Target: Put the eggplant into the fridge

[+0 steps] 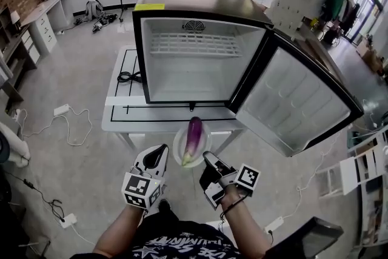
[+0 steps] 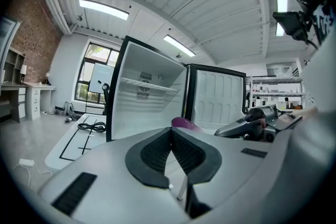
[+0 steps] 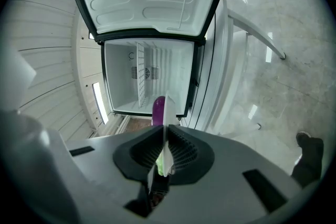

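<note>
Right gripper (image 1: 209,161) clenched on near-right rim of white plate (image 1: 178,150). Eggplant (image 1: 194,137) lay on plate, green end near, purple tip far, near side of open fridge (image 1: 200,63). Fridge door (image 1: 297,100) stood open to right. Left gripper (image 1: 159,153) jaws together, empty, just left of plate.

white table (image 1: 121,115) | on it: open fridge (image 1: 200,63), black cable (image 1: 127,77)
</note>
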